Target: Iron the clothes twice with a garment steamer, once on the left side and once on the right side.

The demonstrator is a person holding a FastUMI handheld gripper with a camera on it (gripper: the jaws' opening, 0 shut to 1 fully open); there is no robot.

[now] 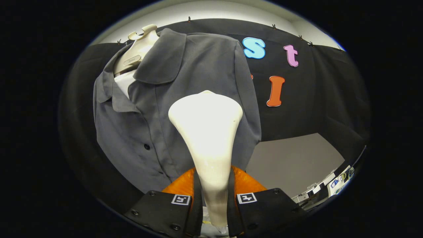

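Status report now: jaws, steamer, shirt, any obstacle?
Gripper shut on steamer, jaws pressing its neck from both sides. Steamer head upright before grey shirt on mannequin. Nothing between head and cloth.

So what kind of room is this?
Probably a small test booth set up for ironing: black cloth wall, a grey shirt on a mannequin, and the gripper clamping a steamer.

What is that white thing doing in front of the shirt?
That white thing is a garment steamer. A hand-held gripper has both fingers pressed on its handle and holds it upright, with its wide head in front of a grey shirt. The shirt hangs on a pale dummy against the black booth wall. The steamer sits over the shirt's front panel, beside the row of buttons, ready to smooth it.
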